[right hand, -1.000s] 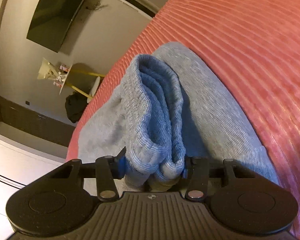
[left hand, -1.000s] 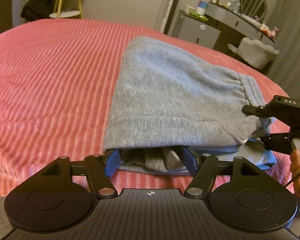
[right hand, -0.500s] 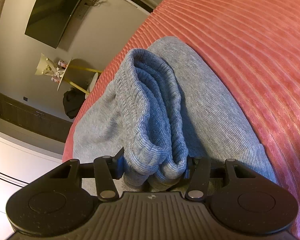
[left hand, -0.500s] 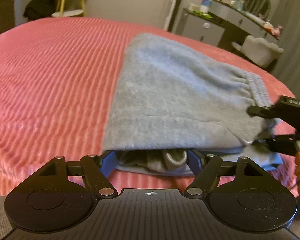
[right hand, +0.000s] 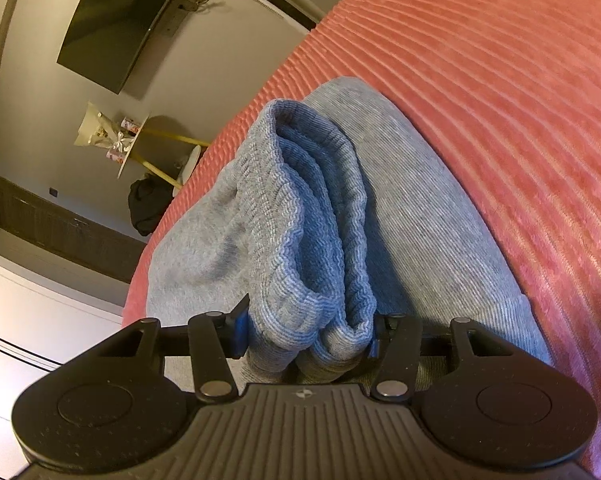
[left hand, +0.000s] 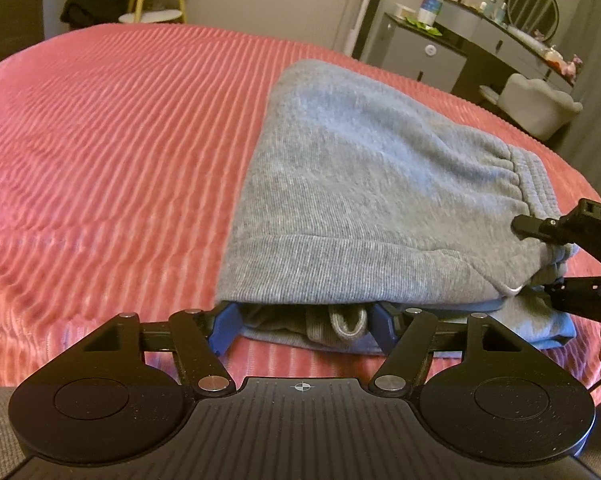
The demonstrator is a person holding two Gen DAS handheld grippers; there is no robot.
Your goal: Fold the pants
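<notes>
**Grey pants bunched on the bed, both claws at the edge**

Pink ribbed bedspread [left hand: 100,168] underneath. Near edge first: left claw [left hand: 302,326] stands open, its jaws just eased inward, folded layers between them unpinched. Right claw [right hand: 306,334] clamps the thick waistband roll, jaws just loosening. Beyond, the pants [left hand: 372,200] stretch away, folded over. Risk, I'd say: that loosening grip drops the roll and the fold springs apart.

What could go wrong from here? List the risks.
The right tongs have just been opening around the bunched waistband; the pants could slip and unfold.
The left tongs, just closing, sit under the top layer with loose cloth between them; withdrawing may drag the fold apart.
</notes>
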